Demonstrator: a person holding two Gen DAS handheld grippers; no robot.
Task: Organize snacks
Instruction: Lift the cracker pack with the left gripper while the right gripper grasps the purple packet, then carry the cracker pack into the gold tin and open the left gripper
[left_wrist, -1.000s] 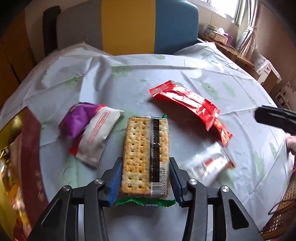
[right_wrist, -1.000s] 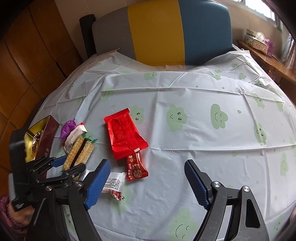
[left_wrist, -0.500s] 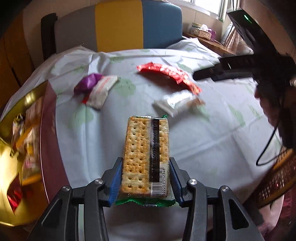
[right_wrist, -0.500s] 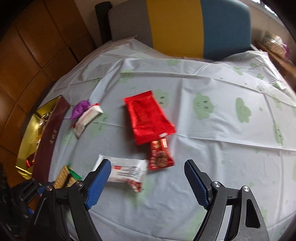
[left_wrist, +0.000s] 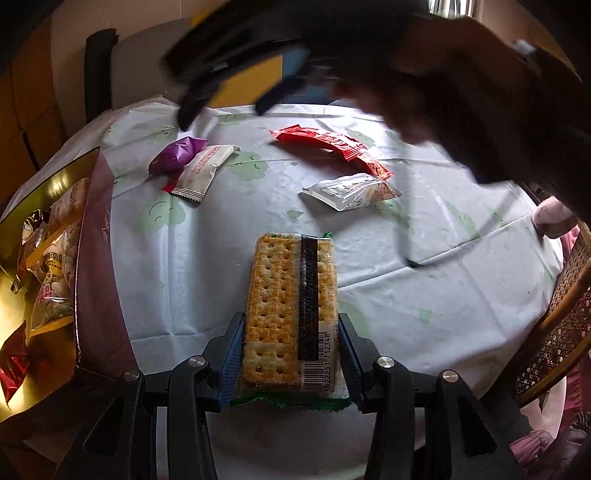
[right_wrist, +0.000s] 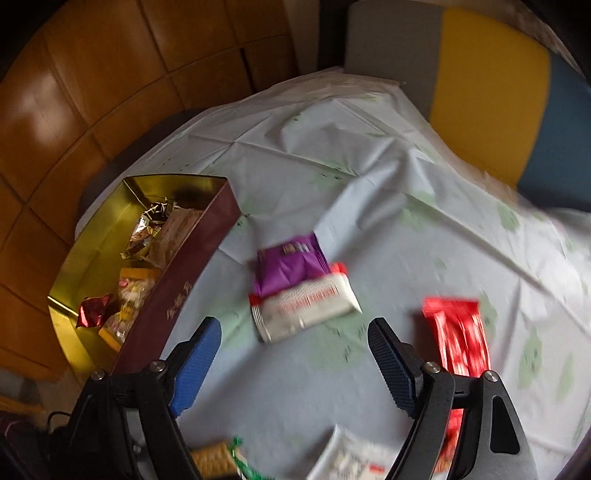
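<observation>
Left wrist: cracker pack (left_wrist: 291, 314) lengthwise along jaws.

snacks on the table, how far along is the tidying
Done: several packets already lie in the gold-lined box. In hand: the left claw is shut on the cracker pack; the right claw is open. Left: the purple pack, two white packs and red packs.

A home dining room. A round table (left_wrist: 229, 236) wears a cloud-printed plastic tablecloth (right_wrist: 369, 184), with a grey, yellow and blue upholstered chair (right_wrist: 480, 74) behind it. Wood-panelled walls (right_wrist: 92, 74) stand left of the table and a rattan chair (left_wrist: 561, 317) sits at its right edge.
</observation>
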